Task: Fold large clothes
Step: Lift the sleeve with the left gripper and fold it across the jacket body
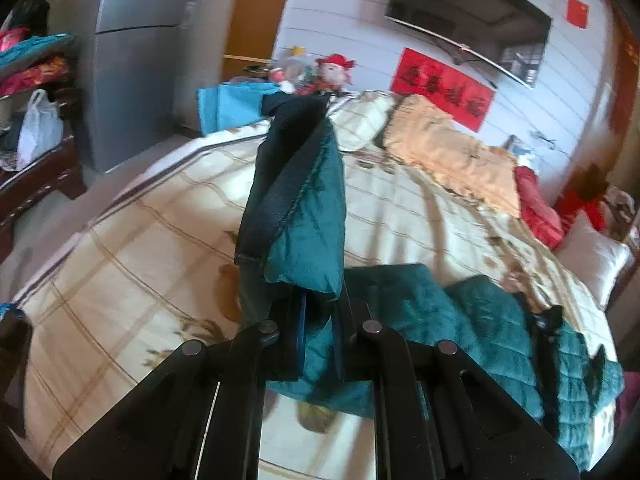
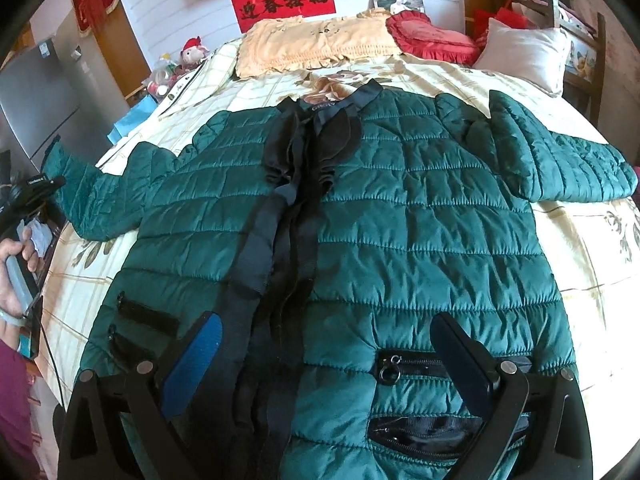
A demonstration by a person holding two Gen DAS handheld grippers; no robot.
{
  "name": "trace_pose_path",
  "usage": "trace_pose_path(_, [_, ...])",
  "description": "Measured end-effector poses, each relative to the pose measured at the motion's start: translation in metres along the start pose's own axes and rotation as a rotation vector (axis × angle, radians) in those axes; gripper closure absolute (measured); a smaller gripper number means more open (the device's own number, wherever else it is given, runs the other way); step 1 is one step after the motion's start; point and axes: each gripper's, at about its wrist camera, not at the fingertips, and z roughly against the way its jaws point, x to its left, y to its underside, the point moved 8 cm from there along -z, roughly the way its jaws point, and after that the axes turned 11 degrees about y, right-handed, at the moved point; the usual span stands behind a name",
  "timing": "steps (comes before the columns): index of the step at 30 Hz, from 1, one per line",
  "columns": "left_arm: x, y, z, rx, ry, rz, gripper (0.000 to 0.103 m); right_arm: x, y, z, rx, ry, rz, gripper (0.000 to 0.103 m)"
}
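Note:
A teal quilted jacket point(image 2: 400, 216) lies front-up on the bed, spread flat with both sleeves out and a black zipper band down its middle. My right gripper point(image 2: 326, 336) is open above the jacket's lower front, one finger on each side of the zipper band. My left gripper point(image 1: 320, 320) is shut on the jacket's left sleeve cuff point(image 1: 300, 216) and holds it up off the bed; the black cuff lining stands up past the fingers. The rest of the jacket point(image 1: 480, 328) shows to the right in the left wrist view.
The bed point(image 2: 580, 248) has a cream checked cover. An orange pillow point(image 2: 312, 44), a red heart cushion point(image 2: 432, 38) and a white pillow point(image 2: 524, 54) lie at its head. A grey fridge point(image 1: 136, 60) and a wooden bench point(image 1: 36, 172) stand left of the bed.

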Motion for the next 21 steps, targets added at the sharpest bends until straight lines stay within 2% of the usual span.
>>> trace_pose_path(14, [-0.07, 0.012, 0.016, 0.027, 0.16, -0.066, 0.094, -0.003, 0.005, 0.003, 0.001, -0.021, -0.012, 0.0])
trace_pose_path(21, [-0.098, 0.022, 0.015, 0.048, 0.191, -0.102, 0.094, -0.008, 0.008, 0.002, 0.008, -0.033, -0.029, 0.0])
